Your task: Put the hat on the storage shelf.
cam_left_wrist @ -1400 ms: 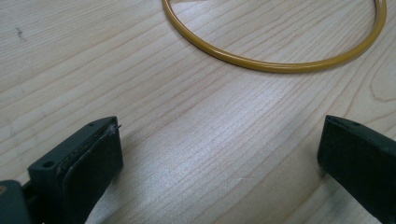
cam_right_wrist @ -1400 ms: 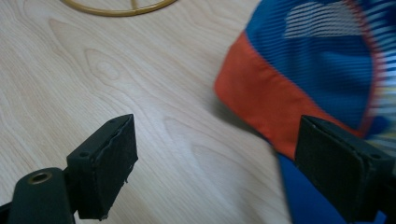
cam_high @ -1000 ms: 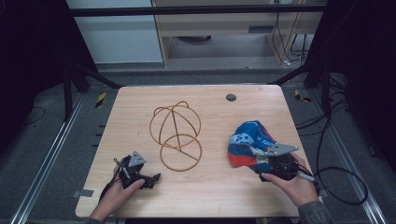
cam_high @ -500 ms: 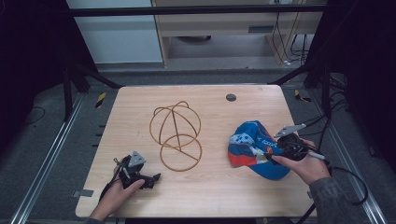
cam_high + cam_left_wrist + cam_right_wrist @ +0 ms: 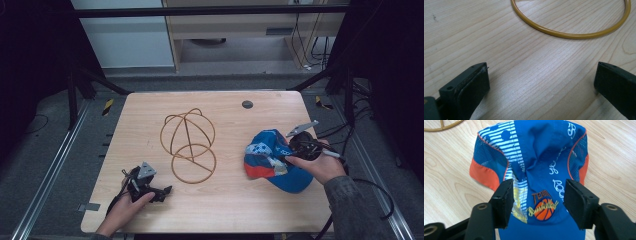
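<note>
A blue cap [image 5: 267, 161] with orange side panels, white stripes and a basketball logo lies at the table's right. My right gripper [image 5: 287, 154] hovers over its front. In the right gripper view that gripper [image 5: 537, 202] is open, its jaws standing either side of the logo panel of the cap [image 5: 541, 157], with flat cloth between them. A yellow wire cap-shaped frame [image 5: 187, 142] stands mid-table. My left gripper [image 5: 165, 190] rests near the front left edge. Its jaws are wide open over bare wood [image 5: 541, 82], and the frame's base ring [image 5: 571, 35] lies just ahead.
The wooden table [image 5: 150, 110] has a small dark round hole [image 5: 247, 104] near its far edge. Cables trail from the right gripper off the table's right side. Metal rails and dark floor surround the table.
My right gripper has moved away from the near edge and risen over the cap's front. The left gripper has stayed put.
</note>
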Demonstrator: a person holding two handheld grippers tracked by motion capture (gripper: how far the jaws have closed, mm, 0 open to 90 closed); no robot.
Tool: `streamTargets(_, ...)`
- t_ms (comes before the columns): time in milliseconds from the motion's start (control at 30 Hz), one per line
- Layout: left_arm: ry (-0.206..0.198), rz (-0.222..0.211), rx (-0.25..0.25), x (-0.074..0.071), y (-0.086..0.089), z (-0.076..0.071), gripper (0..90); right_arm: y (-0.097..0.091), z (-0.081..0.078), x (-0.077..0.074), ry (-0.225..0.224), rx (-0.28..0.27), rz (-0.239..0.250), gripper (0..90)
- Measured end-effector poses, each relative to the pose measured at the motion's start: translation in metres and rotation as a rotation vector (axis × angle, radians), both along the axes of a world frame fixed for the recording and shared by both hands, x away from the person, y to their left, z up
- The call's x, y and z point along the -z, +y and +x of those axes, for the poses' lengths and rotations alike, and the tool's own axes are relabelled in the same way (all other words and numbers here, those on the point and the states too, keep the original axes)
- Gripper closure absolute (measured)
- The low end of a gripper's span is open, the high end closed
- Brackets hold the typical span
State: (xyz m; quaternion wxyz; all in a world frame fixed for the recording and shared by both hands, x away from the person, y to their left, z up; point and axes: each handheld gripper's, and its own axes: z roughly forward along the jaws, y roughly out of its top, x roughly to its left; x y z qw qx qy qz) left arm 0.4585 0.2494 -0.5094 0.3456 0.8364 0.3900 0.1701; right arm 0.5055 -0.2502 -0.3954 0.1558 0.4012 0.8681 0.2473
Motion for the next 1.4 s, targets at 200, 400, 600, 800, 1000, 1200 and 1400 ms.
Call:
streamTargets(200, 0.0, -0.001, 0.001, 0.0, 0.0, 0.0, 0.0, 0.009, 0.009, 0.008, 0.015, -0.009, 0.0, 40.5)
streamTargets(400, 0.0, -0.001, 0.001, 0.0, 0.0, 0.0, 0.0, 0.015, 0.015, 0.013, 0.032, -0.026, 0.013, 44.5)
streamTargets(600, -0.001, -0.001, 0.001, 0.0, 0.0, 0.0, 0.0, 0.019, 0.017, 0.015, 0.055, -0.028, 0.035, 42.7)
streamTargets(800, 0.0, -0.001, 0.001, 0.0, 0.0, 0.0, 0.0, 0.023, 0.022, 0.019, 0.087, -0.023, 0.041, 36.9)
streamTargets(1000, 0.0, -0.001, 0.002, 0.0, 0.0, 0.0, 0.0, 0.026, 0.029, 0.025, 0.108, -0.013, 0.043, 41.7)
streamTargets(1200, -0.001, -0.001, 0.001, 0.0, 0.0, 0.0, 0.0, 0.027, 0.035, 0.034, 0.14, -0.017, 0.041, 50.2)
streamTargets(1400, 0.0, -0.001, 0.001, 0.0, 0.0, 0.0, 0.0, 0.024, 0.034, 0.039, 0.157, -0.018, 0.055, 66.3)
